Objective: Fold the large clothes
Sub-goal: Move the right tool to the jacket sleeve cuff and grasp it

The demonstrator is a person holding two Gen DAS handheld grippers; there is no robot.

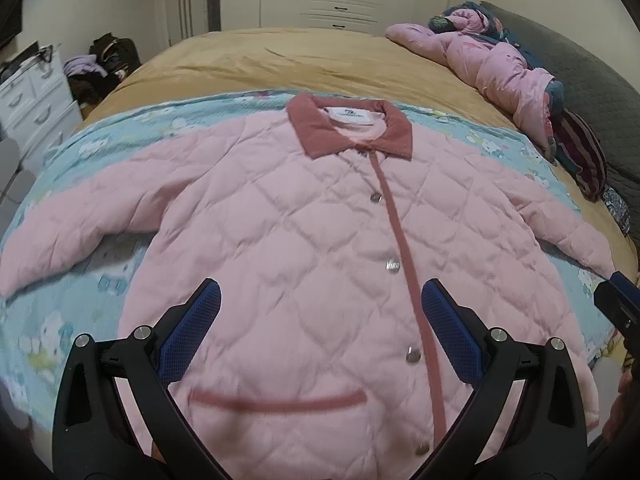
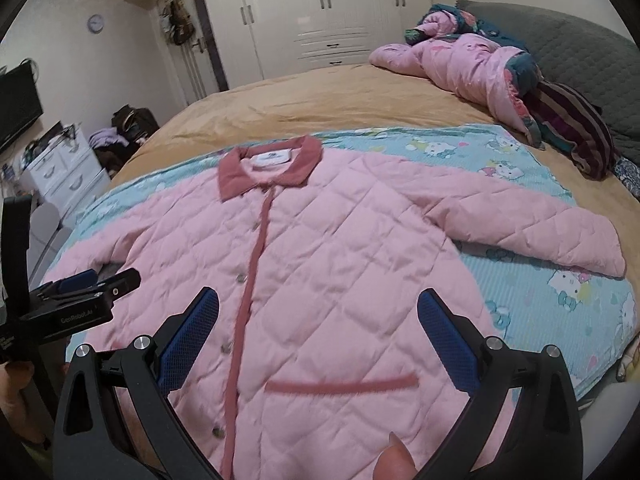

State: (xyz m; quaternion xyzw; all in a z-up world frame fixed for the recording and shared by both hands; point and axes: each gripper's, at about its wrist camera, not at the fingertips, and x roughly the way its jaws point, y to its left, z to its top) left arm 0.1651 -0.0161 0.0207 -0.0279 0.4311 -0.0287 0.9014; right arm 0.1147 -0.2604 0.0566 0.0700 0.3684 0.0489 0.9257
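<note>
pink quilted jacket (image 1: pixel 288 240) flat on bed (image 1: pixel 256 60), buttoned, collar (image 1: pixel 348 130) away, hem near, sleeves out sideways | left gripper (image 1: pixel 320 312) wide, empty | right gripper (image 2: pixel 318 312) wide, empty

"GenRobot.AI" stands in pale letters on the black body of the left gripper (image 2: pixel 86 288), seen to the left of the right gripper's fingers. Ahead of both, the white neck label (image 1: pixel 347 115) inside the pink jacket's collar carries print too small to read.
</note>
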